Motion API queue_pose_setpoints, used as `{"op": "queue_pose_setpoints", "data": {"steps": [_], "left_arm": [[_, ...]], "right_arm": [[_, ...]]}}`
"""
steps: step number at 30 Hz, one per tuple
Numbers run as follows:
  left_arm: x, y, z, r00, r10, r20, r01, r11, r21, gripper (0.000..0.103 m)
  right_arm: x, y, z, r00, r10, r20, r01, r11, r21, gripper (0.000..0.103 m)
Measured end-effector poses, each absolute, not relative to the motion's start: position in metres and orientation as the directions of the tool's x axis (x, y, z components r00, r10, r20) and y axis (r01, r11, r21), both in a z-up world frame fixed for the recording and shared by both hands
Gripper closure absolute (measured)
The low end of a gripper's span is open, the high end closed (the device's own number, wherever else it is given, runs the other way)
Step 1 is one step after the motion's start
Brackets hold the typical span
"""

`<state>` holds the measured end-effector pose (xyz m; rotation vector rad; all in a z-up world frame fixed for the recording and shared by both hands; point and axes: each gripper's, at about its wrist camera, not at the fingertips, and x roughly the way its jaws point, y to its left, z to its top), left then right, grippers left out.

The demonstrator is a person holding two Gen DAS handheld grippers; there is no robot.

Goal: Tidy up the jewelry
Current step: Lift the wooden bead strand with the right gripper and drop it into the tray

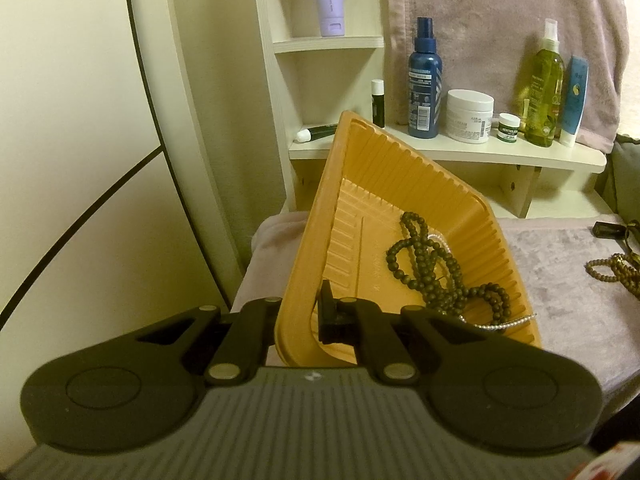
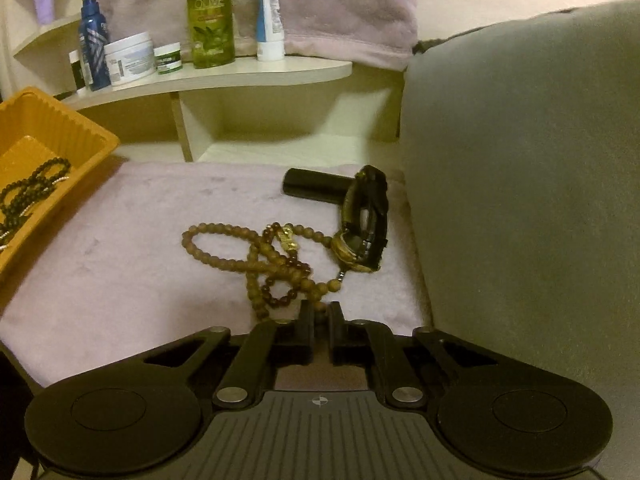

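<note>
My left gripper is shut on the near rim of an orange plastic tray and holds it tilted up. A dark bead necklace and a thin pearl strand lie in the tray's low corner. The tray also shows in the right wrist view. My right gripper is shut on the near end of a brown bead necklace, which lies on the mauve cloth. A dark red bead bracelet and a wristwatch lie tangled with it.
A black cylinder lies behind the watch. A cream shelf behind the tray carries bottles, jars and tubes. A grey cushion rises on the right. A cream wall panel stands at the left.
</note>
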<state>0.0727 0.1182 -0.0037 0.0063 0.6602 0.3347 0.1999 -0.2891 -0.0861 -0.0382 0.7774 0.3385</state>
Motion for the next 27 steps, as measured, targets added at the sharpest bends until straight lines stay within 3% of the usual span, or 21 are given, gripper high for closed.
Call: {"op": "queue_pose_setpoints", "data": {"steps": [17, 27], "left_arm": [[0.073, 0.119, -0.003, 0.741, 0.304, -0.599, -0.301, 0.947, 0.108, 0.098], [0.072, 0.118, -0.002, 0.746, 0.299, -0.595, -0.3, 0.949, 0.101, 0.098]], "right_arm": [[0.173, -0.268, 0.06, 0.801, 0.418, -0.428, -0.444, 0.895, 0.044, 0.097], [0.184, -0.26, 0.103, 0.808, 0.474, -0.35, -0.496, 0.868, 0.031, 0.097]]}}
